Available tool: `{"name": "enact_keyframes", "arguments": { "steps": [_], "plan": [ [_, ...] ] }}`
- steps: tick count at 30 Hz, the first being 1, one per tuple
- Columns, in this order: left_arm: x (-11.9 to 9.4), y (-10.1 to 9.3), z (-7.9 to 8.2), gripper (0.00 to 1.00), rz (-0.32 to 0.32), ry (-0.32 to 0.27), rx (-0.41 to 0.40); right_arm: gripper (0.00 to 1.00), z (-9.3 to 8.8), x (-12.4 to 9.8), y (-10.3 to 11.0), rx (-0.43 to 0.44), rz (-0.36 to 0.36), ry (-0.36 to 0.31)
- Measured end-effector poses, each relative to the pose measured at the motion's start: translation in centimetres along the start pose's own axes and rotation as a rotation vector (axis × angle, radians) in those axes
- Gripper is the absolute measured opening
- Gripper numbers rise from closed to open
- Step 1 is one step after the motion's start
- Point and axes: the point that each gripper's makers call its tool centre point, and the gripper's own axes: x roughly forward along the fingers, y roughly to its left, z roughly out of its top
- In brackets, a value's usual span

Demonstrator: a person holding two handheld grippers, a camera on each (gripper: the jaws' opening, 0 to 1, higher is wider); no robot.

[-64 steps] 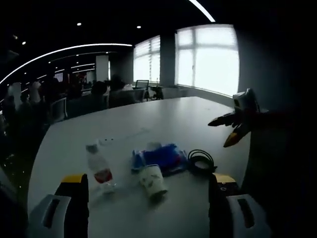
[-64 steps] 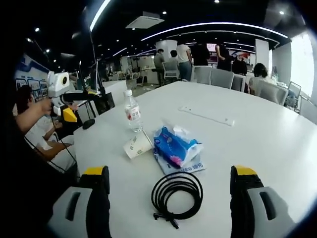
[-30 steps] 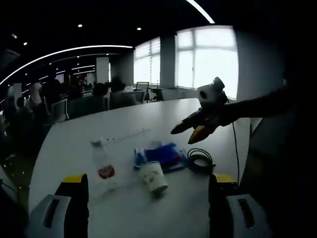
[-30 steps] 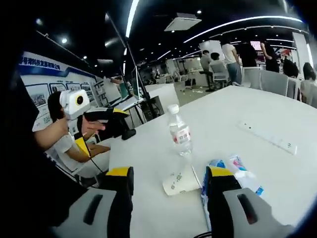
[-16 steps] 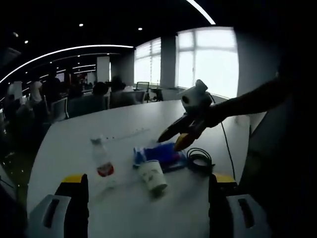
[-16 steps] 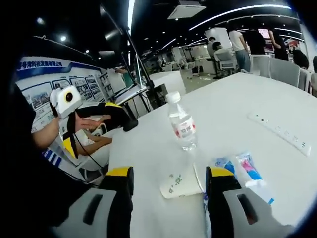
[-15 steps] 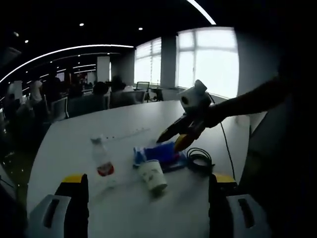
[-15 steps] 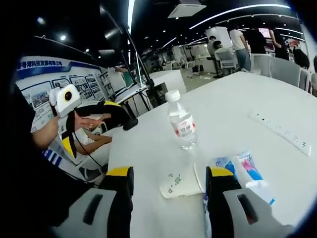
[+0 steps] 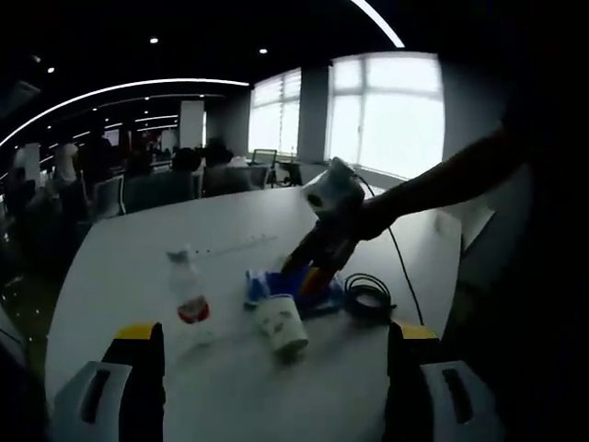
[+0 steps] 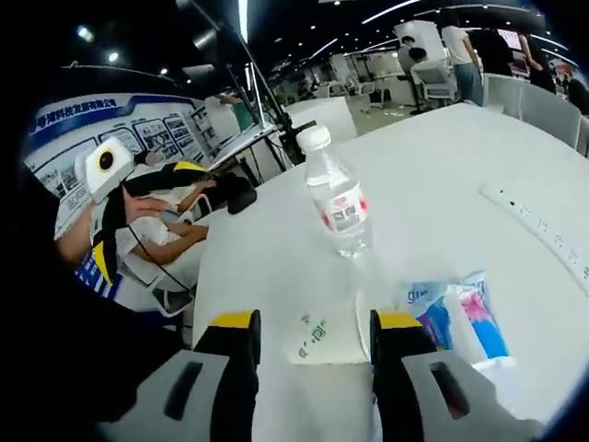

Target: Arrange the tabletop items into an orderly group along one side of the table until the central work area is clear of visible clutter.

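**Right gripper at the paper cup**

The right gripper [image 10: 313, 322] is standing open around the lying paper cup [image 10: 327, 339] on the white surface [image 10: 433, 184], near the water bottle [image 10: 336, 198] and tissue pack [image 10: 451, 313]. The left gripper [image 9: 276, 343] is hanging open.

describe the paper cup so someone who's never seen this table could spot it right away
On the big white table, look near the clear water bottle and the blue tissue pack. The paper cup lies tipped on its side between the right tool tips: white with small green print.
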Motion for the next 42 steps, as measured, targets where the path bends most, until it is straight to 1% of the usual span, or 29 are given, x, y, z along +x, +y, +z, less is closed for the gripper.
{"name": "enact_keyframes", "arguments": {
  "steps": [3, 5, 7, 9, 11, 13, 16, 18, 22, 24, 26, 28, 29, 31, 34, 37, 38, 39, 42],
  "plan": [
    [0.0, 0.1, -0.1, 1.00, 0.000, 0.004, 0.002, 0.43, -0.4, 0.2, -0.4, 0.009, -0.003, 0.017],
    [0.1, 0.2, -0.1, 1.00, 0.000, 0.007, 0.000, 0.42, -0.4, 0.8, -1.0, 0.023, 0.002, 0.019],
    [0.2, 0.2, -0.3, 0.99, -0.003, 0.011, -0.003, 0.42, -0.5, 1.0, -0.8, 0.031, 0.009, 0.025],
    [0.3, 0.1, -0.3, 0.99, -0.007, 0.014, -0.002, 0.41, -0.7, 1.2, -1.1, 0.032, 0.005, 0.037],
    [0.5, -0.3, -0.4, 0.99, -0.027, 0.020, 0.002, 0.41, -1.0, 1.7, -1.7, 0.042, 0.005, 0.056],
    [0.6, -0.7, -0.5, 0.99, -0.043, 0.023, 0.012, 0.40, -1.1, 1.6, -1.0, 0.049, 0.033, 0.066],
    [0.9, -1.1, -0.4, 0.99, -0.057, 0.025, 0.015, 0.39, -1.5, 2.0, -1.1, 0.061, 0.036, 0.084],
    [1.0, -1.1, -0.5, 0.99, -0.060, 0.031, 0.009, 0.36, -1.6, 2.2, -1.0, 0.057, 0.043, 0.094],
    [1.1, -1.0, -0.7, 0.98, -0.062, 0.039, 0.005, 0.22, -2.1, 2.1, -1.1, 0.034, 0.056, 0.114],
    [1.1, -0.9, -0.7, 0.98, -0.064, 0.042, 0.006, 0.21, -2.2, 2.0, -1.2, 0.031, 0.051, 0.115],
    [1.2, -1.0, -0.7, 0.97, -0.073, 0.045, 0.019, 0.16, -2.3, 1.8, -0.5, 0.024, 0.065, 0.115],
    [1.2, -1.0, -0.8, 0.97, -0.080, 0.050, 0.040, 0.11, -2.4, 1.5, 0.4, -0.004, 0.081, 0.118],
    [1.2, -1.1, -0.9, 0.97, -0.086, 0.052, 0.040, 0.06, -2.3, 1.4, 0.8, 0.000, 0.081, 0.115],
    [1.2, -1.1, -1.0, 0.97, -0.092, 0.058, 0.037, 0.04, -2.2, 1.3, 0.9, -0.006, 0.095, 0.110],
    [1.3, -0.9, -1.1, 0.97, -0.097, 0.061, 0.038, 0.02, -2.2, 1.4, 1.4, -0.005, 0.118, 0.115],
    [1.3, -0.9, -1.0, 0.97, -0.101, 0.055, 0.039, 0.00, -2.1, 0.7, 2.3, 0.002, 0.133, 0.112],
    [1.3, -0.9, -1.0, 0.97, -0.101, 0.055, 0.040, 0.00, -2.0, 0.4, 2.9, -0.014, 0.145, 0.109],
    [1.3, -0.9, -1.0, 0.97, -0.101, 0.055, 0.041, 0.00, -1.9, 0.4, 3.0, -0.022, 0.143, 0.106],
    [1.0, -1.1, -1.1, 0.97, -0.102, 0.054, 0.044, 0.00, -1.3, -0.1, 4.0, -0.091, 0.139, 0.090]
  ]
}}
